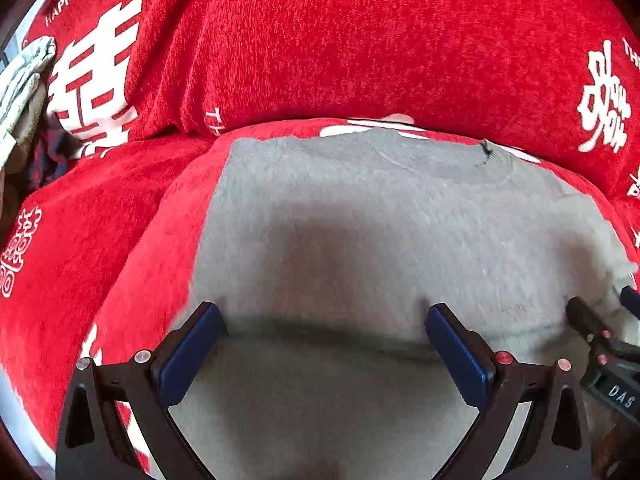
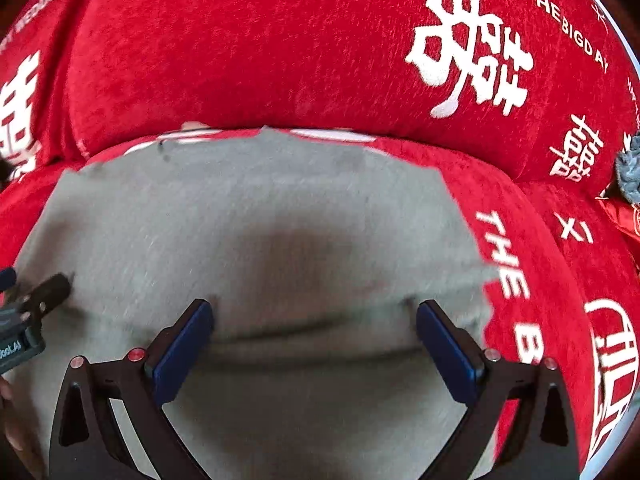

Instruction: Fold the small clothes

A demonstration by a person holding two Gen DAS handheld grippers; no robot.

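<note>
Claws, left (image 1: 326,320) and right (image 2: 314,316), gape over grey garment (image 1: 360,220).

Left wrist view: left gripper (image 1: 324,320) jaws spread wide, blue pads (image 1: 192,356) clear of the cloth, nothing between them. Below lies a grey garment (image 1: 360,220), spread flat on a red cover (image 1: 100,240) with white characters; neckline (image 1: 486,156) toward the far right edge. A fold edge crosses the garment between the fingertips. Right gripper (image 1: 600,320) pokes in at the right edge, over the garment's right side. Pile of other clothes (image 1: 24,92) at far left. Picture is slightly motion-blurred.
</note>
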